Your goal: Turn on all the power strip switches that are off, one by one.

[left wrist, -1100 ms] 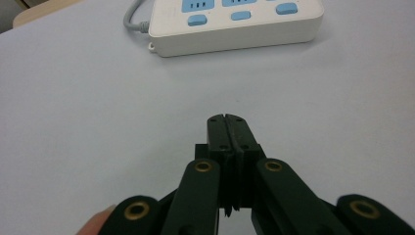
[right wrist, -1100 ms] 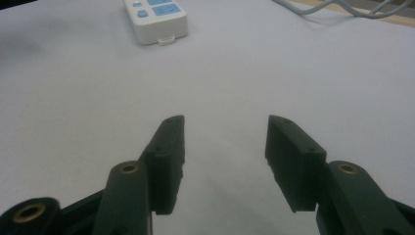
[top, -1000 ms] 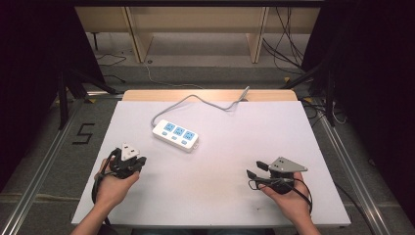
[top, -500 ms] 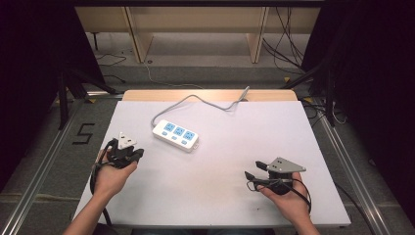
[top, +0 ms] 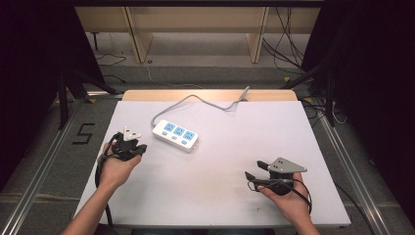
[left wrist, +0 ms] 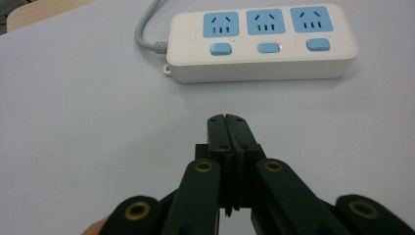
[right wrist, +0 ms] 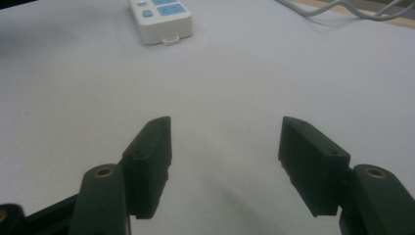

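since a second ago the left gripper (top: 138,147) has slid up the table's left side toward the power strip (top: 175,135), while the right gripper (top: 254,170) has barely shifted from its spot near the front right.

the table (top: 225,147) wears a pale sheet, bare apart from the strip; a strip of plain wood shows along its far edge. round it runs grey floor with metal rails, and a "5" (top: 83,133) is marked on the floor to the left. wooden shelving stands behind, with loose dark wires on the floor at its right.

left first: that gripper sits close to the table's left edge, jaws clenched flat together on nothing, tips aimed at the power strip (left wrist: 259,41), which lies just ahead of them, apart, not touched. the strip is white with three blue sockets and three blue switches, lying slantwise in the left-centre of the sheet. its grey cord (top: 205,100) loops away and goes off the far edge.

across the middle and front the sheet is wide open. at the right, the right gripper (right wrist: 225,147) rests low over bare sheet, jaws released and spread wide, well apart from the strip.

from the right gripper view only one end of the strip (right wrist: 161,17) shows, cut by the frame. where the cord ends i can't make out.
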A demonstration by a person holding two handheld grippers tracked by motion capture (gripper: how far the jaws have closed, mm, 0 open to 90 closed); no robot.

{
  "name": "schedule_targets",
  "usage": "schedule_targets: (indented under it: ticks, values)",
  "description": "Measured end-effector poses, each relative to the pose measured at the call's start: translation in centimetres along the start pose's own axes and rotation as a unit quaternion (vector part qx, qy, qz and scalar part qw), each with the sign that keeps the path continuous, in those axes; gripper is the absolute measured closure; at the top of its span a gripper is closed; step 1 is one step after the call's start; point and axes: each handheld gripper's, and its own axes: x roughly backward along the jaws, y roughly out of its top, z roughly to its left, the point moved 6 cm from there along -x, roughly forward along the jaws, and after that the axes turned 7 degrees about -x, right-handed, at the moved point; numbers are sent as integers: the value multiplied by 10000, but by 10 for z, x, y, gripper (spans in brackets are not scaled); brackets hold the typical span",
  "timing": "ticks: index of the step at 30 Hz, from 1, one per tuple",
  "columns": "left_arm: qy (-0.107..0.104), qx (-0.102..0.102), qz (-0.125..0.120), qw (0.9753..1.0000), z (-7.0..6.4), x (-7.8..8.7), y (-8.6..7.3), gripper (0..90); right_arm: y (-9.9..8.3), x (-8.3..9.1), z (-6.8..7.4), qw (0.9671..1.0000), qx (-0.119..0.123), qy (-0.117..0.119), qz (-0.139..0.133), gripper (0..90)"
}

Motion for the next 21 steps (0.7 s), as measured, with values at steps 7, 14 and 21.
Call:
schedule_targets:
  ticks: [7,14,21]
  values:
    - [18,19,-15,10000,4,-4,6,897,-1,-1,1,10000,2,-18,26,378]
    - [11,19,4,10000,7,-9,12,897,-3,-3,1,10000,16,-34,80,378]
    - [-1,67,8,10000,11,-12,18,897,-3,-2,1,10000,29,-32,74,377]
